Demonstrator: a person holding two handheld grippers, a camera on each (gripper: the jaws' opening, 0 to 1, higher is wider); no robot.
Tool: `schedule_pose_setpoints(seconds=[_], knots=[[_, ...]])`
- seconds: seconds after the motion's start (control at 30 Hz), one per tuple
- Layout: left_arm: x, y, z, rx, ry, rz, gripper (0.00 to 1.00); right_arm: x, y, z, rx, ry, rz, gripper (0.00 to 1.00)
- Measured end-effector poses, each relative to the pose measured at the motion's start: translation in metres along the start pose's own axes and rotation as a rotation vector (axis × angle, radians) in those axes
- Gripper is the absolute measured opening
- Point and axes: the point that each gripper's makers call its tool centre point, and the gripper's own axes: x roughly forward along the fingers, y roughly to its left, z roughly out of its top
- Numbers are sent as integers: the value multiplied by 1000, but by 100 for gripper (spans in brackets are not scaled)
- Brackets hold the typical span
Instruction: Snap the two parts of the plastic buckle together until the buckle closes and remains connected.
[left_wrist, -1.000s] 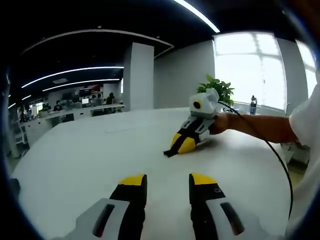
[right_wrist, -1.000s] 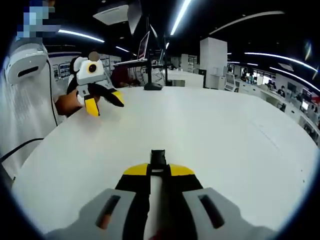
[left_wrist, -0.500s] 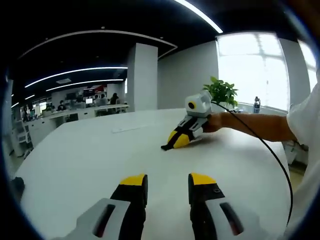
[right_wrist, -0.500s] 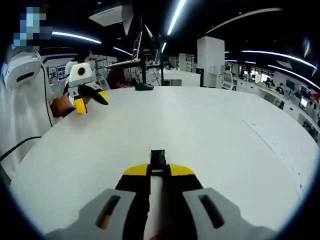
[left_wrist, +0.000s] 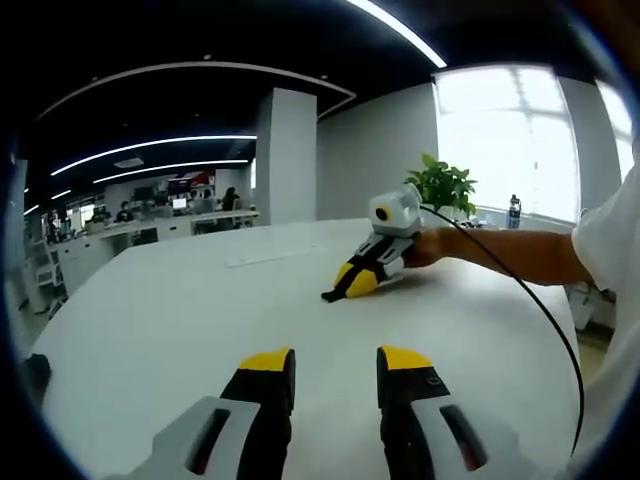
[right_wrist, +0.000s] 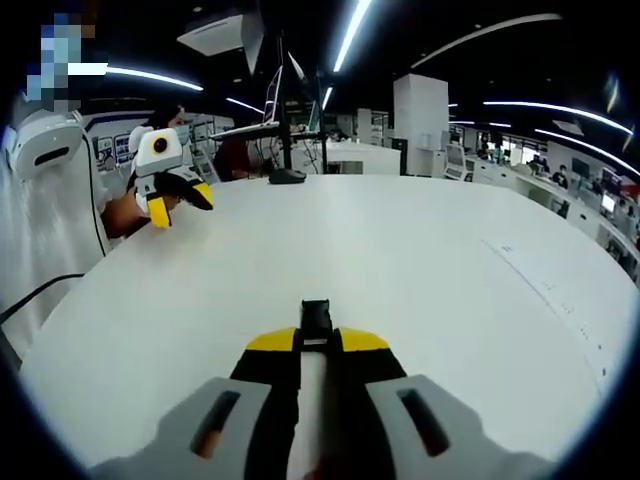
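In the right gripper view, my right gripper (right_wrist: 318, 340) is shut on a small black buckle part (right_wrist: 317, 314) that sticks out past its yellow tips, low over the white table (right_wrist: 420, 260). The left gripper view shows the same gripper (left_wrist: 352, 283) across the table with the black part (left_wrist: 331, 295) at its tip, held by a person's hand. My left gripper (left_wrist: 335, 362) is open with nothing between its yellow-tipped jaws. In the right gripper view it appears at the far left (right_wrist: 180, 203), jaws apart, well away from the black part.
A potted plant (left_wrist: 440, 182) and a bottle (left_wrist: 513, 209) stand by the window past the table's far side. A monitor stand (right_wrist: 287, 174) sits at the table's far edge. A black cable (left_wrist: 545, 310) trails from the right gripper. Office desks lie beyond.
The two grippers have drawn slightly farther apart, and each looks a little smaller in the other's view. The right stays shut on the black part, the left stays open.
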Motion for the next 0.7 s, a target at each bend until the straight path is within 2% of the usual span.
schedule_pose_setpoints(seconds=[0.1, 0.27, 0.5, 0.57, 0.6, 0.7], knots=[[0, 0, -1, 0, 5, 0, 32, 0, 3, 0, 14, -7, 8, 19], [0, 1, -1, -2, -1, 1, 32, -1, 4, -1, 9, -11, -9, 22], [0, 1, 0, 2, -2, 1, 32, -2, 3, -1, 22, -16, -26, 24], [1, 0, 0, 2, -1, 1, 32, -4, 2, -1, 70, -16, -37, 23], [1, 0, 0, 1, 0, 2, 32, -5, 1, 1, 71, -36, -51, 23], [2, -1, 0, 0, -2, 1, 31, -10, 2, 3, 82, -42, -76, 23]])
